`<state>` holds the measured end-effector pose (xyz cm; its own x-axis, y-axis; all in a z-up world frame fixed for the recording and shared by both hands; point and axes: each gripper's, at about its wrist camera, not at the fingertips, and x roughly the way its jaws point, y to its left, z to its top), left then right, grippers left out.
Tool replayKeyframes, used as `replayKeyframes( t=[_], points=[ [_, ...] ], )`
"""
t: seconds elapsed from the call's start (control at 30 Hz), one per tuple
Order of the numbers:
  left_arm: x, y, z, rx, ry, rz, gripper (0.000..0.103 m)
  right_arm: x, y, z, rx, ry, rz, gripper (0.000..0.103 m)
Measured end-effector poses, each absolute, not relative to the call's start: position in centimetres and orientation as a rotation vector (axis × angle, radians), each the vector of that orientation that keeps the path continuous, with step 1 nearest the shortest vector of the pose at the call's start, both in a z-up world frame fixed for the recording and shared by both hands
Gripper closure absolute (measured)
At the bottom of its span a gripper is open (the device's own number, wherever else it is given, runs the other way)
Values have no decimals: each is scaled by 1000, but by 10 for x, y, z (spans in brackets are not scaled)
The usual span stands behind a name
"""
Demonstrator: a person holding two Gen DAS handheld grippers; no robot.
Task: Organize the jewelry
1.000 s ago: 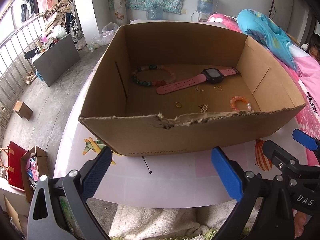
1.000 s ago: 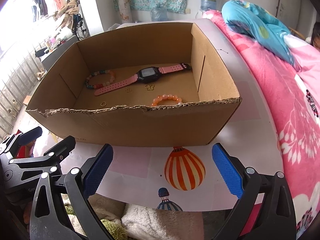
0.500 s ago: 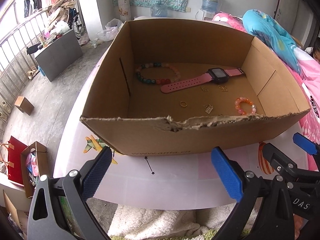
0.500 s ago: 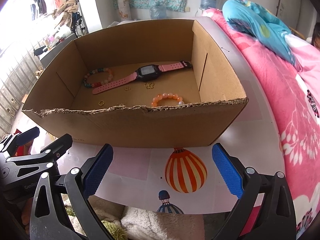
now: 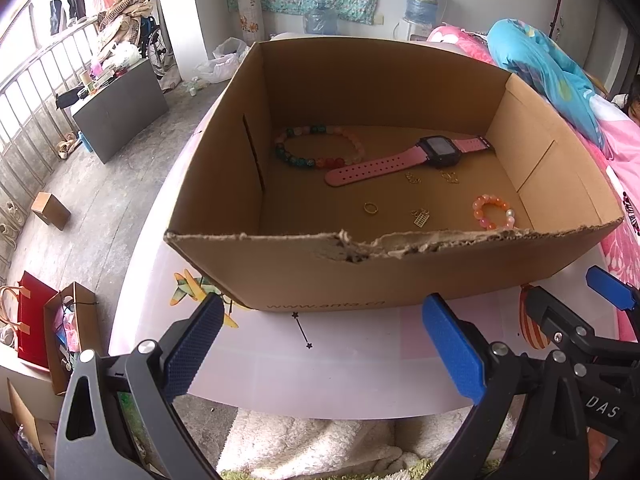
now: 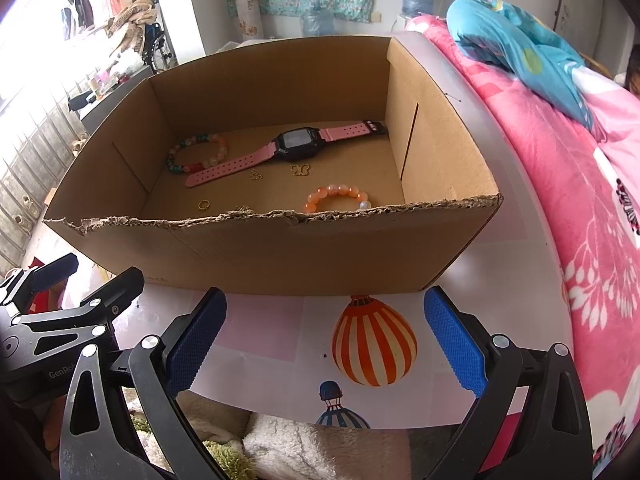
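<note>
Left fingers (image 5: 320, 344): spread wide, empty
Right fingers (image 6: 326, 344): spread wide, empty
Box (image 5: 400, 276): on counter (image 5: 340, 364), just ahead of both
Watch (image 6: 288, 148), bracelets: inside box, beyond fingers

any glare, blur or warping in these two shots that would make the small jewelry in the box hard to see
Left wrist view: fisheye bows the cardboard box walls, the barred window at the left edge is washed out, yet the gold ring stays sharp. Right wrist view: the upper-left corner is blown out white, the torn front rim half hides the orange bead bracelet, and the butterfly charm reads clearly.
</note>
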<state>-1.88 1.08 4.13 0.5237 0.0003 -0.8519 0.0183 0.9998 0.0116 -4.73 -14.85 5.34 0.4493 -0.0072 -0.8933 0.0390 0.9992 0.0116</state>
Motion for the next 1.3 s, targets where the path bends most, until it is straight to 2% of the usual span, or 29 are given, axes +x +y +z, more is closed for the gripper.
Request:
replayKeyframes(
  t=[1.3],
  points=[
    [-14, 14, 40, 1, 1054, -9, 6, -44, -146, 52, 53, 1121, -39, 8]
  ],
)
